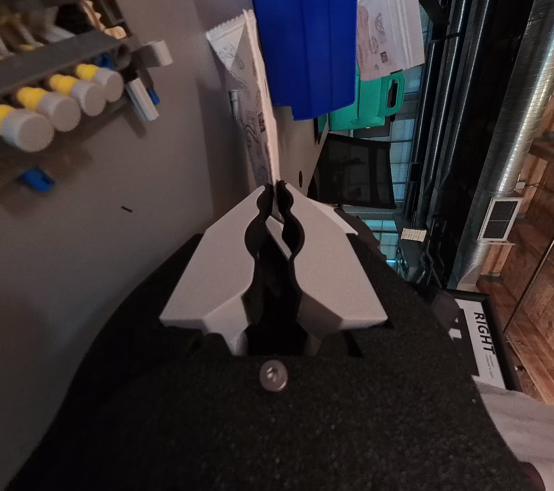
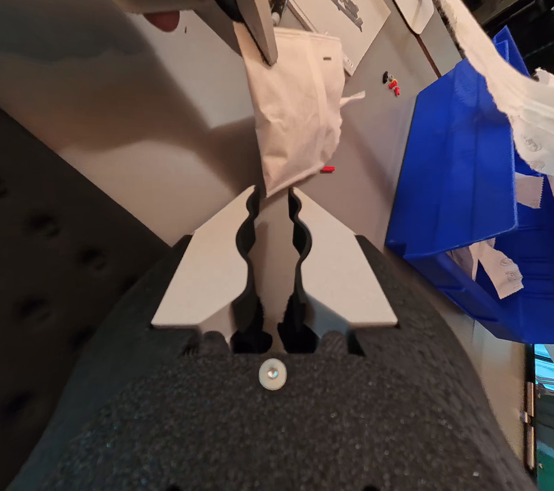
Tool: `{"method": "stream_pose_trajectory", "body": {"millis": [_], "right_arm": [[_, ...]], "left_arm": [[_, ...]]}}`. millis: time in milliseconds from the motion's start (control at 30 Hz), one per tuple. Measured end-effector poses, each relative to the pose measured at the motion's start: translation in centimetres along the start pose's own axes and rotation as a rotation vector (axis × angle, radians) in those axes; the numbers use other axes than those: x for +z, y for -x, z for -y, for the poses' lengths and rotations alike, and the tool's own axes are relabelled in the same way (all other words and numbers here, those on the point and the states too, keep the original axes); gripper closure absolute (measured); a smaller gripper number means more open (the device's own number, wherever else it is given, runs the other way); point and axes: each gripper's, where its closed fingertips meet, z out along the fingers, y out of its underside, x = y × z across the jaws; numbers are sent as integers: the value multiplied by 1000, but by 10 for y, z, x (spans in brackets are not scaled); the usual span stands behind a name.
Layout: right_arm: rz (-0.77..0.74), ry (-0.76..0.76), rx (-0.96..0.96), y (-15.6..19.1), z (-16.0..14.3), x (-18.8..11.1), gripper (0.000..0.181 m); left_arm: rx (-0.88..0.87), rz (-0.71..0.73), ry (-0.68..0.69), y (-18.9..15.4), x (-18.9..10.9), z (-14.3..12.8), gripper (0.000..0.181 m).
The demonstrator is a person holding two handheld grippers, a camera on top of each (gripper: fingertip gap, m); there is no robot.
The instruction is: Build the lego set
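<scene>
Lego bag (image 2: 295,116), white paper, hangs at centre frame in the right wrist view, pinched at its upper edge by the left gripper (image 2: 268,61). In the left wrist view the left gripper (image 1: 275,185) is clamped on the bag (image 1: 263,104) edge. Right gripper (image 2: 272,191) stands narrowly parted, its tips at the bag's lower corner. Blue bin (image 2: 467,176) sits at right, loose red pieces (image 2: 392,85) above it.

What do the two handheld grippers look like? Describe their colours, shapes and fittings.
Both the left gripper and the right gripper have pale grey, wedge-shaped fingers with wavy black inner pads, set in a speckled black body with a silver screw. A light sleeve edges the left view.
</scene>
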Motion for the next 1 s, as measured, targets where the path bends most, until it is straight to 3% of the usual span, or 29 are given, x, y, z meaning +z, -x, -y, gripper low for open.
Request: {"method": "stream_pose_trajectory", "body": {"millis": [33,200,333,433,533,667,867,1000], "right_arm": [[-7,-7,-4,0,3,0,163],[-14,20,-21,3,0,7,173],[-6,-1,7,-2,3,3,177],[81,-33,115,-2,8,-1,178],[142,-44,198,-8,11,-5,178],[261,-39,268,-7,16,-10,178],[406,-23,333,-8,22,-11,178],[465,-29,364,-8,23,-10,178]], "left_arm": [[-8,4,-6,2,0,0,180],[-45,-15,7,0,3,-8,179],[71,5,37,-3,0,-9,176],[280,74,67,-4,-8,-4,148],[473,122,38,-11,-22,8,140],[815,169,27,-22,-36,18,140],[1661,300,251,-27,-35,15,148],[1897,338,403,-14,-25,25,148]]}}
